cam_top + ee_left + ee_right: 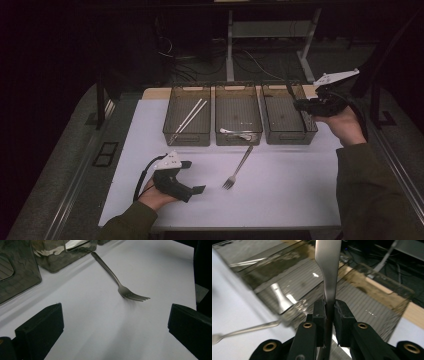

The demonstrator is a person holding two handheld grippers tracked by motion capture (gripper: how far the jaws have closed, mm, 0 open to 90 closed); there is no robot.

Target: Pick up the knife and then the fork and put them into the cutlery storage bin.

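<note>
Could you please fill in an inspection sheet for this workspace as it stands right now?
Surface: white table, bare in front.
Job's things: knife clamped upright over right bin; fork lying on table; chopsticks in left bin; utensil in middle bin.
Clutter: nothing seen.
Grippers: right gripper shut on knife; left gripper open, low beside fork.
Cables: left gripper's cable; floor wires behind.
Surroundings: dark, desk legs.

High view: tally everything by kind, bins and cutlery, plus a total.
Bins: 3 (left bin, middle bin, right bin)
White chopsticks: 2, in the left bin
Fork: 1, on the table
Metal utensil in the middle bin: 1, kind unclear
Held metal utensil: 1, clamped in the right gripper
Total: 8
</note>
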